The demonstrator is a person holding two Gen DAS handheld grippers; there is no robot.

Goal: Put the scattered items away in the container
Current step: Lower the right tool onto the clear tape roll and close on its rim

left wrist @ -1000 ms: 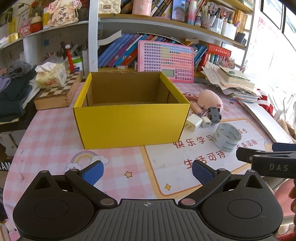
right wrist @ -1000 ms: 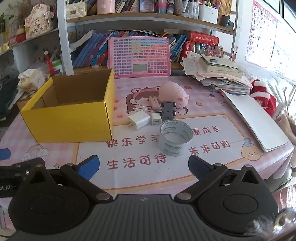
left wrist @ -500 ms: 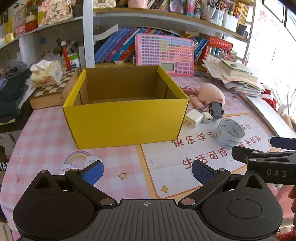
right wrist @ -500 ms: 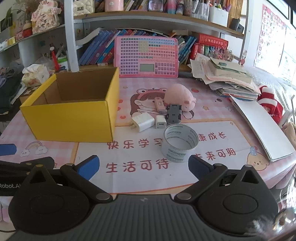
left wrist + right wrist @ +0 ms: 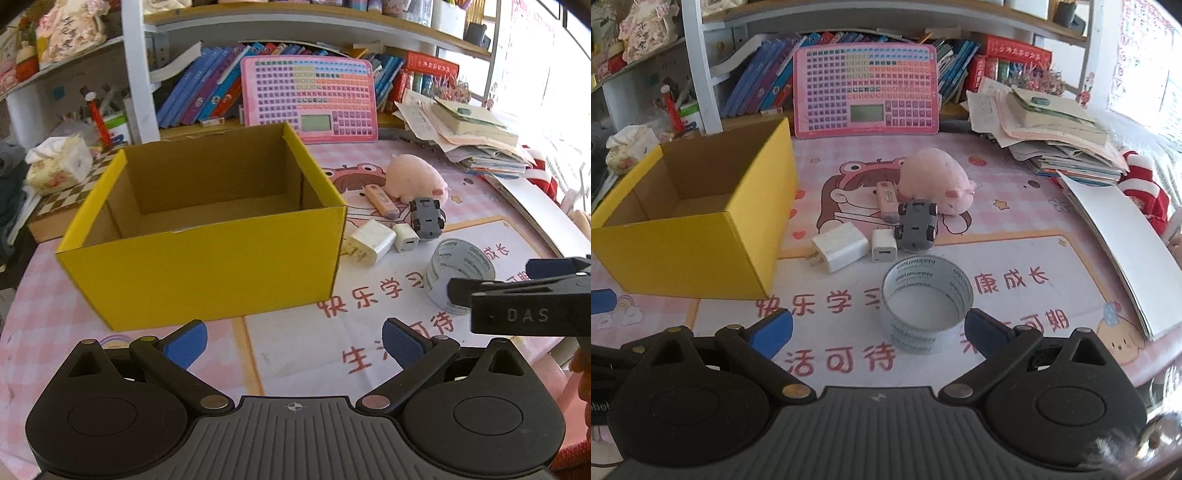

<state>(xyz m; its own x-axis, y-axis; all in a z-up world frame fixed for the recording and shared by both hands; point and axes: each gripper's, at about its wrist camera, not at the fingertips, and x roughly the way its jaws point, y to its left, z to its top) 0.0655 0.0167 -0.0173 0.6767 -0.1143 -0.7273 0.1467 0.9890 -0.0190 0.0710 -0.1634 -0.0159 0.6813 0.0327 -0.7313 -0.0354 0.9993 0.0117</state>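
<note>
An open yellow cardboard box (image 5: 207,266) (image 5: 683,251) stands empty on the left of the table. To its right lie a tape roll (image 5: 925,302) (image 5: 458,273), a large white charger (image 5: 840,248) (image 5: 369,242), a small white charger (image 5: 884,250) (image 5: 405,236), a grey toy car (image 5: 918,225) (image 5: 426,218), a pink stick (image 5: 886,201) (image 5: 380,201) and a pink plush pig (image 5: 936,181) (image 5: 417,179). My left gripper (image 5: 293,341) is open and empty before the box. My right gripper (image 5: 879,330) is open and empty, with the tape roll just ahead of its right finger.
A pink keyboard toy (image 5: 866,90) leans against the shelf of books at the back. Stacked papers and books (image 5: 1052,125) and a white board (image 5: 1123,251) lie at the right. A tissue pack (image 5: 59,164) sits on a chessboard box at the left.
Both grippers have moved forward and closer to the table; the box and the tape roll look larger. Nothing has been taken hold of.
</note>
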